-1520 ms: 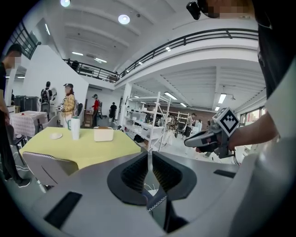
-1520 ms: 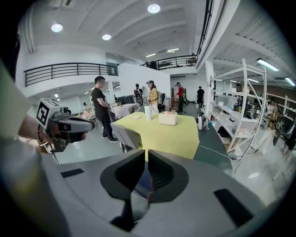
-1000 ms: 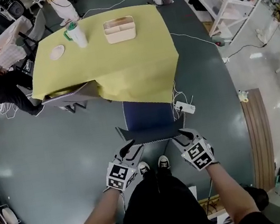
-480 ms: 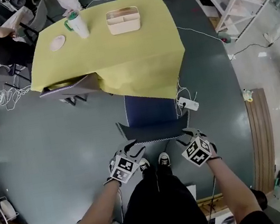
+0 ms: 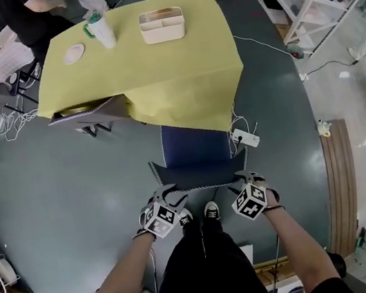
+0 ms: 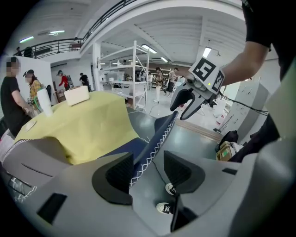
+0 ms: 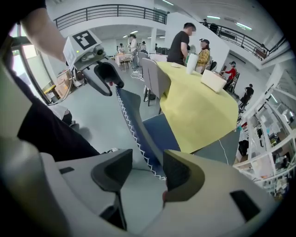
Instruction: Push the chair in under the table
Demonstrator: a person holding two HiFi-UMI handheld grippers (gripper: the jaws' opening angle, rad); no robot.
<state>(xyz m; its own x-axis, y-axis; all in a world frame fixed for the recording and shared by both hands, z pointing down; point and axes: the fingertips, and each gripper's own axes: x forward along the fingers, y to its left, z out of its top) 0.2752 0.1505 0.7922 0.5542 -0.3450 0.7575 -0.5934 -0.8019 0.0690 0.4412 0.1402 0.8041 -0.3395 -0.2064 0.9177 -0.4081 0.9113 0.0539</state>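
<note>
The chair [image 5: 195,143] has a blue seat half under the yellow-clothed table [image 5: 157,77]. Its grey backrest [image 5: 202,172], edged with white stitching, faces me. My left gripper [image 5: 169,194] is at the backrest's left top corner and my right gripper [image 5: 239,180] at the right one. In the left gripper view the jaws [image 6: 148,164] stand wide, having just been opening, and the stitched backrest edge [image 6: 152,143] runs between them without being pressed. In the right gripper view the jaws [image 7: 145,162] have likewise just been opening, with the backrest edge [image 7: 136,134] between them.
A second grey chair [image 5: 90,115] is tucked in at the table's left side. A cup [image 5: 99,32], a plate [image 5: 73,54] and a beige box [image 5: 162,25] stand on the cloth. A power strip [image 5: 243,140] lies beside the chair. A wooden board [image 5: 338,178] lies at the right.
Both grippers have sunk at the backrest's top corners and their jaws have spread. The chair has stayed put. The person at the back left has risen and moved toward the table's far corner.
</note>
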